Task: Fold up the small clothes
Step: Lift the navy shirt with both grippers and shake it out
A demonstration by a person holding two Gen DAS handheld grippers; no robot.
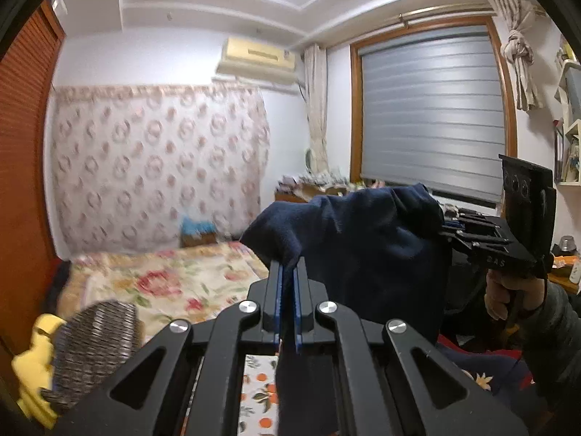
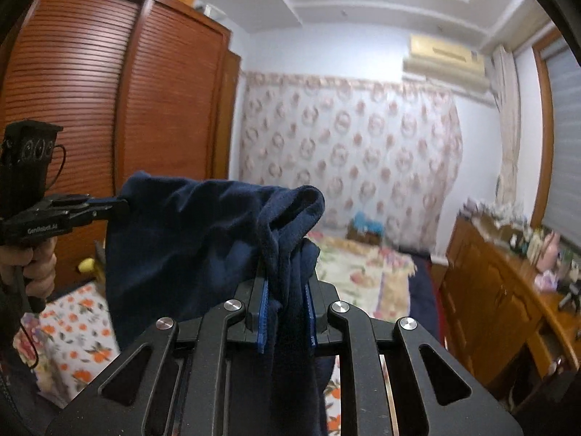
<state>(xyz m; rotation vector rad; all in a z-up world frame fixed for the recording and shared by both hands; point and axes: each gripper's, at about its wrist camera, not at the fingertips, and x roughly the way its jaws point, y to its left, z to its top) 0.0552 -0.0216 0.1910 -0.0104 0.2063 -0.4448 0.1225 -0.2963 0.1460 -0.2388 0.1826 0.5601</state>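
Note:
A dark navy garment [image 1: 366,247] hangs in the air, stretched between my two grippers. My left gripper [image 1: 288,272] is shut on one top corner, a thin fold of cloth pinched between its blue pads. In the left wrist view my right gripper [image 1: 448,227] holds the other corner at the right. In the right wrist view my right gripper [image 2: 287,283] is shut on a thick bunched fold of the navy garment [image 2: 189,239]. There my left gripper [image 2: 121,205] grips the far corner at the left. The cloth's lower part hangs down behind the gripper bodies.
Below lies a bed with a floral cover [image 1: 163,283] and an orange-print sheet [image 2: 76,330]. A grey knitted item [image 1: 92,348] and a yellow thing [image 1: 32,367] sit at the lower left. A wooden wardrobe [image 2: 109,109], a cluttered wooden dresser [image 2: 501,290] and a blinded window [image 1: 432,109] surround the bed.

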